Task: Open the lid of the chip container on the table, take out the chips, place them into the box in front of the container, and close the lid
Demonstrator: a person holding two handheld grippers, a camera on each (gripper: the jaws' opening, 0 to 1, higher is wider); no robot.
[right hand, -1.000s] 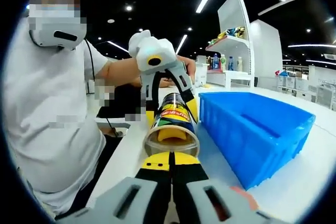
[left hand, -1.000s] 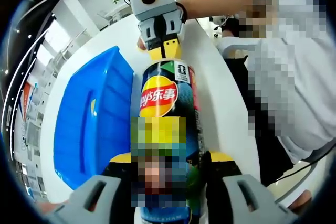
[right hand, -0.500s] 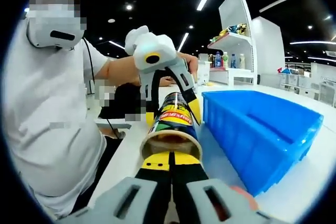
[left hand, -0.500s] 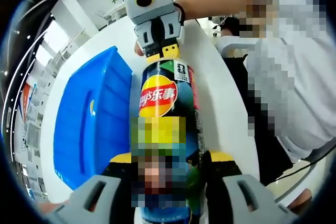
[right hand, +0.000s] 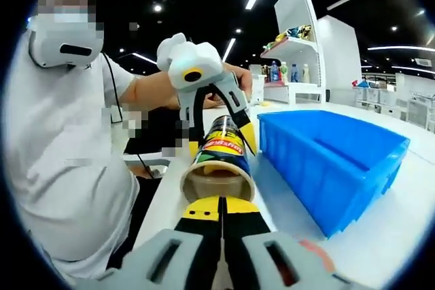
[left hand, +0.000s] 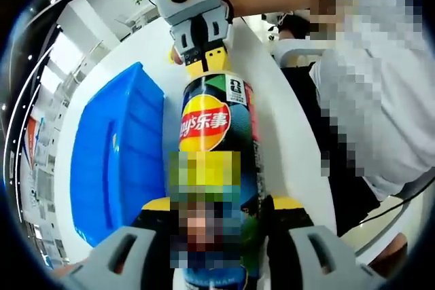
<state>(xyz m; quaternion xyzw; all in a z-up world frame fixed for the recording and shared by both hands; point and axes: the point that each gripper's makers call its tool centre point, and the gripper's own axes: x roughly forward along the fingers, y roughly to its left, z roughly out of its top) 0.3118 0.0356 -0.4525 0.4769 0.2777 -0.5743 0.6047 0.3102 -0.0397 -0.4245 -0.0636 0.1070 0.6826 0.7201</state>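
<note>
The chip container (left hand: 214,127), a tall dark can with a red and yellow logo, lies lengthwise along the left gripper view. My left gripper (left hand: 221,208) is shut on its lower body, one yellow-tipped jaw on each side. At the can's far end my right gripper (left hand: 204,62) is shut, its yellow tips against the rim. In the right gripper view the can's round mouth (right hand: 217,183) faces the camera just above my right gripper (right hand: 219,205), and looks brownish inside. Whether the tips pinch the lid's edge is unclear. My left gripper (right hand: 221,142) straddles the can behind it. The blue box (right hand: 326,161) stands beside the can.
The white table (left hand: 285,134) carries the blue box (left hand: 115,154) to the can's left. The person in a white shirt (right hand: 61,168) sits close at the table's edge. White shelves with bottles (right hand: 292,66) stand far behind.
Both grippers keep their hold and place. The can's mouth has tipped slightly, and the yellow shape seen in it a second ago now reads as brown. Both cameras shifted a little.
</note>
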